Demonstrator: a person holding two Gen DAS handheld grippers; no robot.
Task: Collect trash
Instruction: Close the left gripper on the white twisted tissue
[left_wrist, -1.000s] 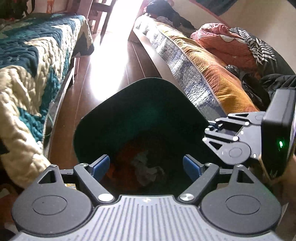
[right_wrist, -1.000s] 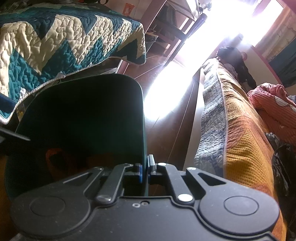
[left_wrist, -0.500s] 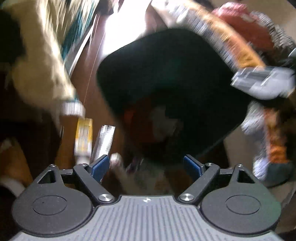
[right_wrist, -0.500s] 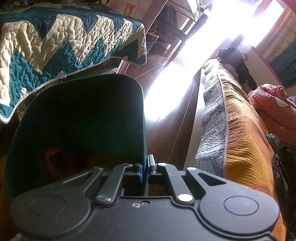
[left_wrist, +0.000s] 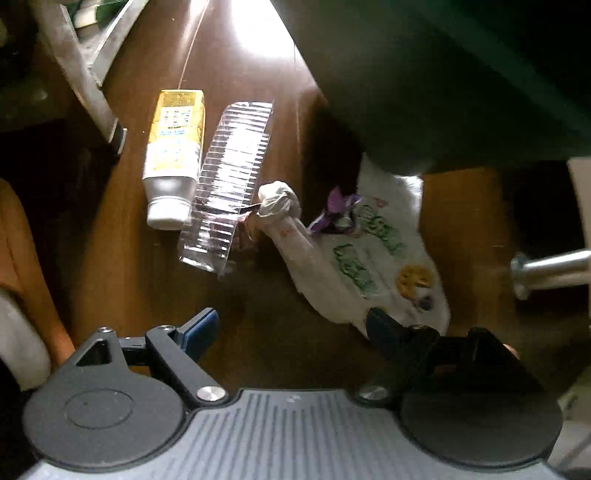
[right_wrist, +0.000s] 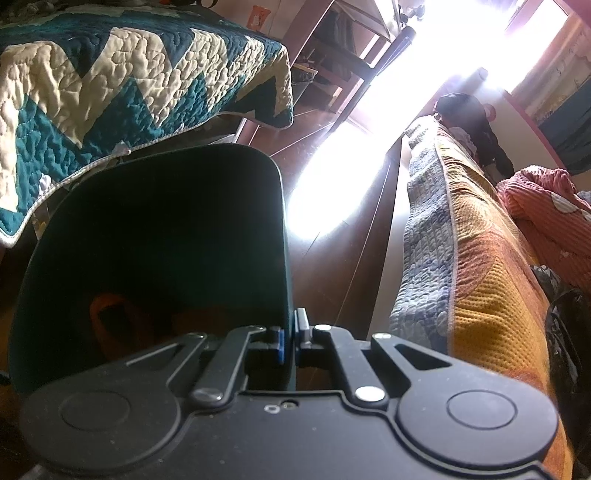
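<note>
Left wrist view now looks almost straight down at the wooden floor (left_wrist: 155, 295), where a second ago it looked into the dark green bin (left_wrist: 461, 81) from above; the left gripper (left_wrist: 291, 328) has dropped beside the bin toward the litter, which suggests one drop is done and the next pickup is starting. Its fingers (left_wrist: 201, 326) stand wide apart with nothing between them. Nearest, at about one o'clock and touching the right finger, lies a white printed plastic bag (left_wrist: 373, 258) with a knotted end. A purple wrapper (left_wrist: 334, 216) sits on it. Farther out, at eleven o'clock, a clear ribbed plastic tray (left_wrist: 229, 184) lies just beside a yellow-and-white tube (left_wrist: 173, 155). In the right wrist view nothing has changed: the right gripper (right_wrist: 293, 338) is clamped together on the bin's rim, holding it tilted between the quilted bed (right_wrist: 129, 85) and the orange-covered bed (right_wrist: 491, 288).
</note>
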